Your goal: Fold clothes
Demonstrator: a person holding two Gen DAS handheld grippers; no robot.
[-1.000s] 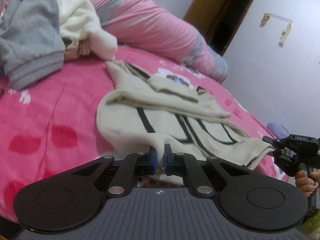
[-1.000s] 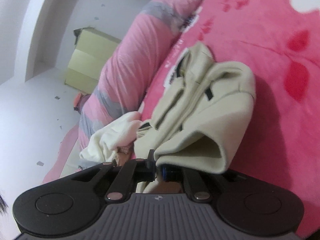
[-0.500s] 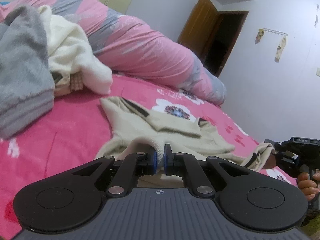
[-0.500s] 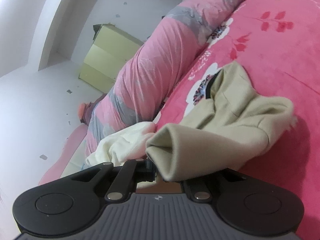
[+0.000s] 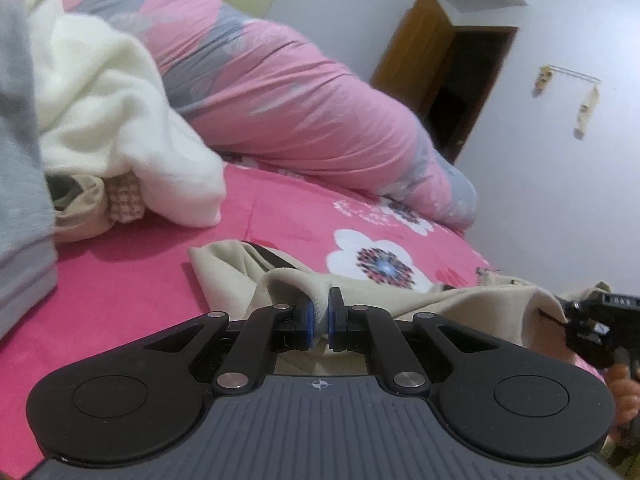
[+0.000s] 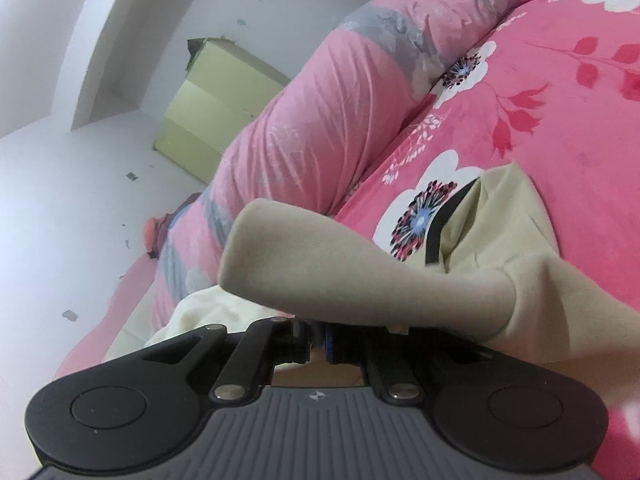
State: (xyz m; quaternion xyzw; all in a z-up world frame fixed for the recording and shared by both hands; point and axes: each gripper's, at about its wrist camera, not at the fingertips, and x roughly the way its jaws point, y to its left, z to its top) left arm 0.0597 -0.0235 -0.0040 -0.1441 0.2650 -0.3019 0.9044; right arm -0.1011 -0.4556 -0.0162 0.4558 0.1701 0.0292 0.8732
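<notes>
We see pale lilac walls [image 5: 560, 184] filling the right of the frame, an open brown wooden door [image 5: 412, 68] at upper right, a yellow-green cabinet [image 6: 216, 108] at upper centre, and a pink flowered bedsheet [image 5: 132, 284] across the lower left.

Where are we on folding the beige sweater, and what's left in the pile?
In hand: left hand-held gripper and right hand-held gripper are each shut on the beige sweater, its near edge lifted, the far part on the pink bed. Left: laying this fold down, plus the cream garment and grey garment, unfolded.
</notes>
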